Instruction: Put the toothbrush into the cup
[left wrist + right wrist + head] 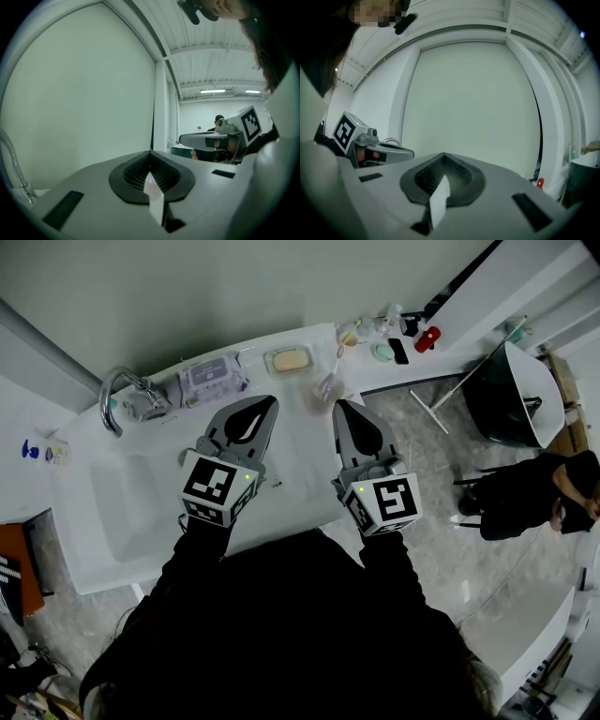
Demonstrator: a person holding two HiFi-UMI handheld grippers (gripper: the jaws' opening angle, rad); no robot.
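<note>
Your left gripper (270,401) and right gripper (340,405) hover clenched and empty; a careless reach could topple the cup (328,387).

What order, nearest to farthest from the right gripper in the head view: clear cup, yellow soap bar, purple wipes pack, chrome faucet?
From the right gripper:
1. clear cup, just ahead of its tip.
2. yellow soap bar, further back and left.
3. purple wipes pack, well to the left.
4. chrome faucet, far left.
</note>
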